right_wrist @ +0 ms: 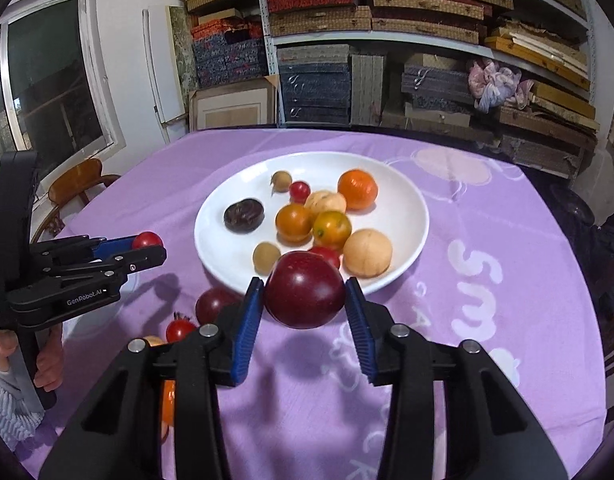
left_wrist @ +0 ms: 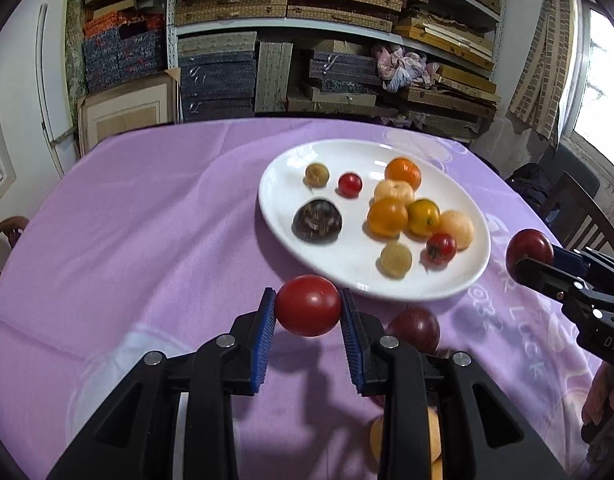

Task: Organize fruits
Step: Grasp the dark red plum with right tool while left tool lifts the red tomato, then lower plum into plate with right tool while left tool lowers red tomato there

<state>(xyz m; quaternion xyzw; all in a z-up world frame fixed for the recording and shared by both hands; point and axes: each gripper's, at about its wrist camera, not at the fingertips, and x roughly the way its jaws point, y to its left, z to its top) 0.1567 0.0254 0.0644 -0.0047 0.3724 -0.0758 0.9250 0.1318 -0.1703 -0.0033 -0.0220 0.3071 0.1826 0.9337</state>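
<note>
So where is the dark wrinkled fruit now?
The dark wrinkled fruit lies on the left part of the white plate, apart from the others; its nearest neighbour is an orange fruit to its right.

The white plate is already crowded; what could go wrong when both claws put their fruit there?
The white plate has most fruit on its right half, so the dark plum in the right claw may knock one off. The left claw grips the red tomato only at its tips; it could slip.

Fruits (right_wrist: 294, 222) lie on plate (right_wrist: 411, 216), shelves (right_wrist: 427, 40) behind.
</note>
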